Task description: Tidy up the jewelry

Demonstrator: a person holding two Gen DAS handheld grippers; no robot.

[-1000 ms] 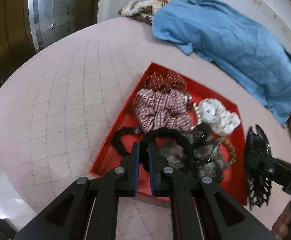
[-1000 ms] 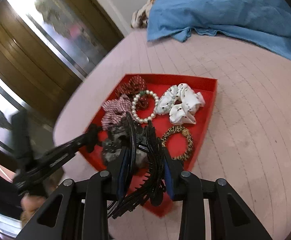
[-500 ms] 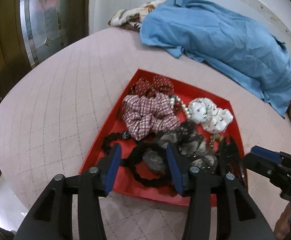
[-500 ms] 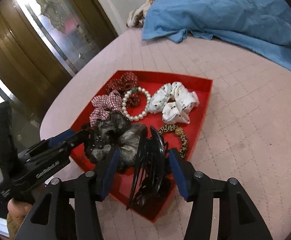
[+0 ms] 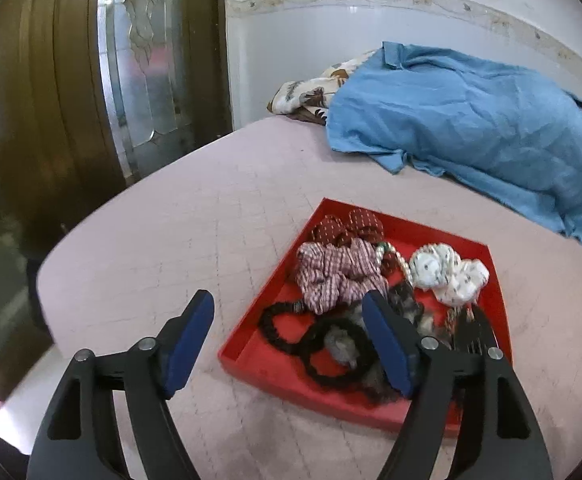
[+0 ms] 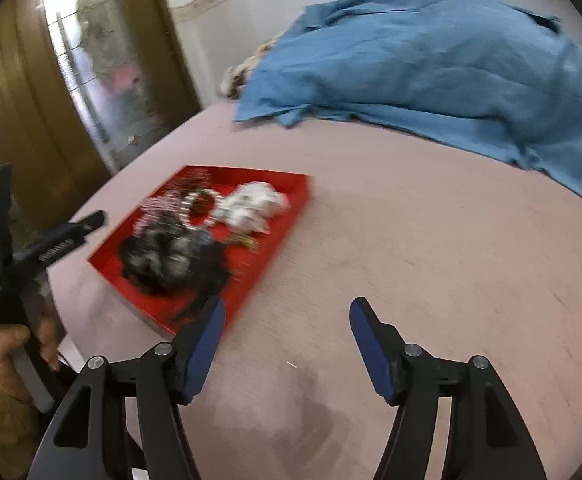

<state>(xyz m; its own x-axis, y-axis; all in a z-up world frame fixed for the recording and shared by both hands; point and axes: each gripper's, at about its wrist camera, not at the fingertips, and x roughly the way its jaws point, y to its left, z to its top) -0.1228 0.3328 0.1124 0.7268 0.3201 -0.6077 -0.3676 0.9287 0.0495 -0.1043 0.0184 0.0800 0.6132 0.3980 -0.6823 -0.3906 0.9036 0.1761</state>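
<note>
A red tray (image 5: 251, 354) sits on the pink quilted table and holds several hair items: a plaid scrunchie (image 5: 333, 274), a white dotted scrunchie (image 5: 447, 274), a dark red scrunchie (image 5: 349, 224), a black hair tie (image 5: 337, 352), a black beaded band (image 5: 275, 324), a grey fuzzy scrunchie and a black claw clip (image 5: 473, 332). My left gripper (image 5: 289, 316) is open and empty above the tray's near left corner. My right gripper (image 6: 287, 314) is open and empty, right of the tray (image 6: 291, 216), which is blurred in the right wrist view.
A blue cloth (image 5: 471, 128) lies over the far side of the table, with a patterned fabric (image 5: 307, 96) beside it. A wooden door with glass (image 5: 91, 80) stands at the left. The left gripper's body (image 6: 47, 250) and hand show at the left of the right wrist view.
Both grippers opened, the left releasing the black hair tie and the right the black claw clip into the tray. Both then pulled back and up from the tray.
</note>
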